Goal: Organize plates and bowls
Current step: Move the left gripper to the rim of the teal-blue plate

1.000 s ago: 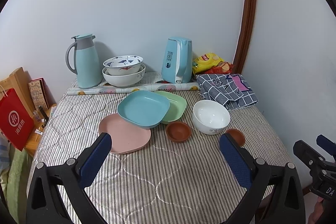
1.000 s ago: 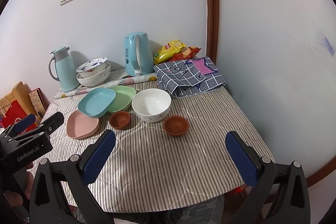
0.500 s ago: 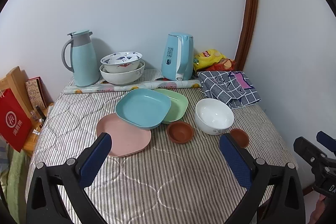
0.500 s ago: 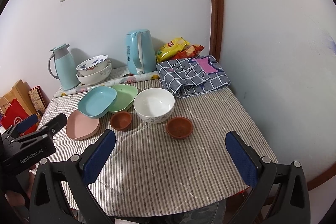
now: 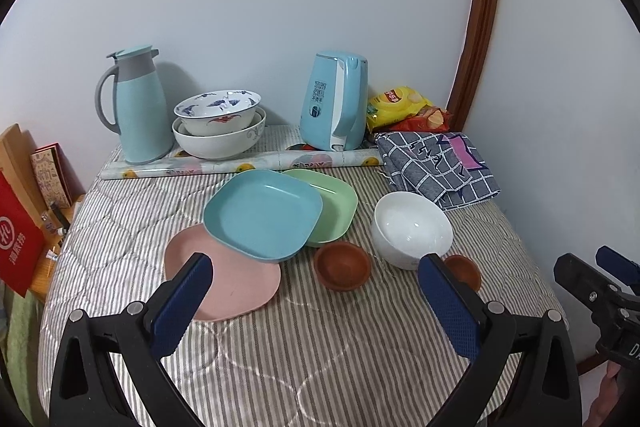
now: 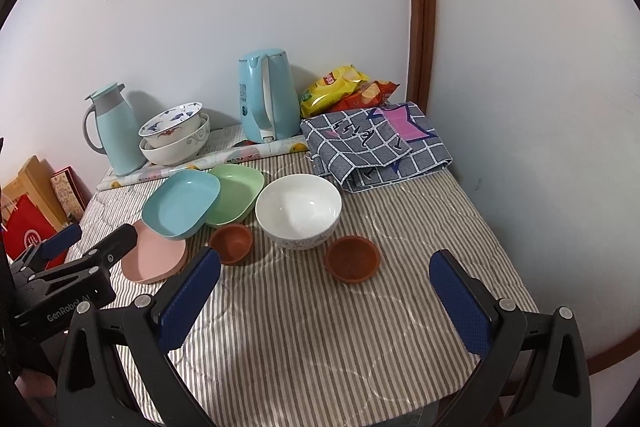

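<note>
On the striped tablecloth, a blue plate (image 5: 262,215) leans across a pink plate (image 5: 236,283) and a green plate (image 5: 334,209). To their right stands a white bowl (image 5: 412,227), with one small brown bowl (image 5: 342,271) in front of the plates and another brown bowl (image 5: 464,269) right of the white bowl. My left gripper (image 5: 313,259) is open above the near part of the table, holding nothing. My right gripper (image 6: 325,255) is also open and empty, short of the white bowl (image 6: 298,209) and the brown bowl (image 6: 352,259).
Two stacked patterned bowls (image 5: 218,125), a thermos jug (image 5: 136,107), a kettle (image 5: 336,103) and a rolled sheet (image 5: 240,165) line the back wall. A folded checked cloth (image 5: 436,163) and snack bags (image 5: 404,107) fill the back right corner. A red bag (image 5: 16,251) stands off the left edge.
Both grippers have drifted slightly, so the views shifted a little. No dish has moved, and both grippers stay open.
</note>
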Motion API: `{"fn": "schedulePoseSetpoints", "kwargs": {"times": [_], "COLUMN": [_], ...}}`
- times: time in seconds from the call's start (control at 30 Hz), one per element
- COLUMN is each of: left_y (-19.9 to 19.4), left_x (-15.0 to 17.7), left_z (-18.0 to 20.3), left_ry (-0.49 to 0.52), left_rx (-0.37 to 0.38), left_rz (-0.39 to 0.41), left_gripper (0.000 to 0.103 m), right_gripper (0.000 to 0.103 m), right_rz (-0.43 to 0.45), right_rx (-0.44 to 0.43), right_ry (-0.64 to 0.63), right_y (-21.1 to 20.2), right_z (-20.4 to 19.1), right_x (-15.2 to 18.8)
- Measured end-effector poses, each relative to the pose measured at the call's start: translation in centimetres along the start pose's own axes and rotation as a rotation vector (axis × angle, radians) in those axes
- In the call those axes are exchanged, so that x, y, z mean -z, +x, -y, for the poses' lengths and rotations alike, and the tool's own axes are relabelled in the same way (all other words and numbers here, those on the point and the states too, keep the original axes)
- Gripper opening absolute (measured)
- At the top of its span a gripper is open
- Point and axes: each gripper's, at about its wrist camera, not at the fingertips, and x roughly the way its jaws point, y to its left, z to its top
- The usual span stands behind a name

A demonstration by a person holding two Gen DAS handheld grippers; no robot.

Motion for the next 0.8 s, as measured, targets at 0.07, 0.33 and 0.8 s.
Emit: {"fn": "schedulePoseSetpoints", "kwargs": {"times": [0.07,0.33,0.8], "left_y": [0.7,3.7,9.8], "left_x": [-0.3,-1.1,-1.7], "left_z": [-0.3,-2.9,-8.3], "left_ry": [-0.001,-0.022,-0.067], "left_rx": [0.004,-0.026,-0.106], "left_rz": [-0.006,-0.044,-0.103], "left_gripper": [0.103,0.102,0.096], "right_gripper": [0.103,0.102,0.09], "right_rz": [-0.003,-0.025,-0.073], "right_rx": [-0.004,-0.045,-0.143], "right_ry": [0.002,-0.012,-0.131], "right_y": [0.6,3.9,11.7], "right_z": [-0.2,-2.1,-8.3], "right_x": [-0.3,-1.7,-3.8]}}
